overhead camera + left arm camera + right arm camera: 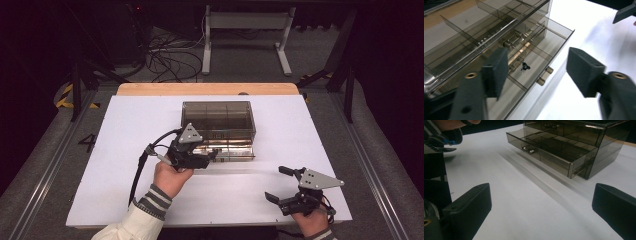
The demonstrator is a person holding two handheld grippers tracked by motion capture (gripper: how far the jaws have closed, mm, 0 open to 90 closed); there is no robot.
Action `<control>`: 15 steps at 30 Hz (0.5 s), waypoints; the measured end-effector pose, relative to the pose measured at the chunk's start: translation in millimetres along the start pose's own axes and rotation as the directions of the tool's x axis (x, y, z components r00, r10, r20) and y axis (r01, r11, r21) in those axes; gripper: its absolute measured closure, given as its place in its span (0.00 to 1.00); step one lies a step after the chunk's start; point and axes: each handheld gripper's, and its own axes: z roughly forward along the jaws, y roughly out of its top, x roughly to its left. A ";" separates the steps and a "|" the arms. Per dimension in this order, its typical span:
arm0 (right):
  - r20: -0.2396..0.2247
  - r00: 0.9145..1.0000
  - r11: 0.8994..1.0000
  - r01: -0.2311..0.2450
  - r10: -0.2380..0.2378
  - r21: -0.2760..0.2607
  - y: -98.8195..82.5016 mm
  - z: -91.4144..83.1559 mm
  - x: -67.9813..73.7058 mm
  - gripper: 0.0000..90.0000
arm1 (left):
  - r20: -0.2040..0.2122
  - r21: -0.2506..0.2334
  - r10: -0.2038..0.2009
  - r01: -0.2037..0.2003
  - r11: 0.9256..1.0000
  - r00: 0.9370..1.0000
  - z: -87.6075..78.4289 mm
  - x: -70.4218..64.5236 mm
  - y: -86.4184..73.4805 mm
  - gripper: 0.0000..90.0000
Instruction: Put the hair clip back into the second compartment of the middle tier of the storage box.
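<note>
Left gripper view: our left gripper (536, 72) hangs released over the open drawer (541, 47), a small black piece (525, 67) lying inside. We judge the drop done; next, push the drawer shut. Right gripper (286, 186) waits, jaws apart.

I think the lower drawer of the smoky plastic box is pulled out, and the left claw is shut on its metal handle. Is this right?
Not quite. The lower drawer of the smoky plastic box is pulled out, but the left claw is not shut on the metal handle: its jaws stand open above the drawer, apart from the handle. The left gripper view shows it.
</note>
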 end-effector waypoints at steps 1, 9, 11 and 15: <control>0.000 1.000 1.000 0.000 0.000 0.000 0.0 0.0 0.0 0.03 | 0.004 -0.007 -0.005 0.005 1.000 1.000 -2.0 -0.1 -0.3 0.36; 0.001 1.000 1.000 0.000 0.000 0.000 -0.1 -0.2 0.0 0.03 | -0.005 -0.064 0.028 -0.028 0.998 1.000 -25.9 -4.4 -5.7 0.20; 0.002 1.000 1.000 -0.001 0.001 -0.001 -0.1 -0.5 0.0 0.03 | -0.007 -0.087 0.026 -0.027 0.996 1.000 -32.8 -4.4 -8.7 0.16; -0.001 1.000 1.000 -0.002 0.002 0.000 -0.1 0.2 0.0 0.03 | 0.007 -0.122 0.014 -0.013 0.992 1.000 -46.2 -2.7 -15.5 0.13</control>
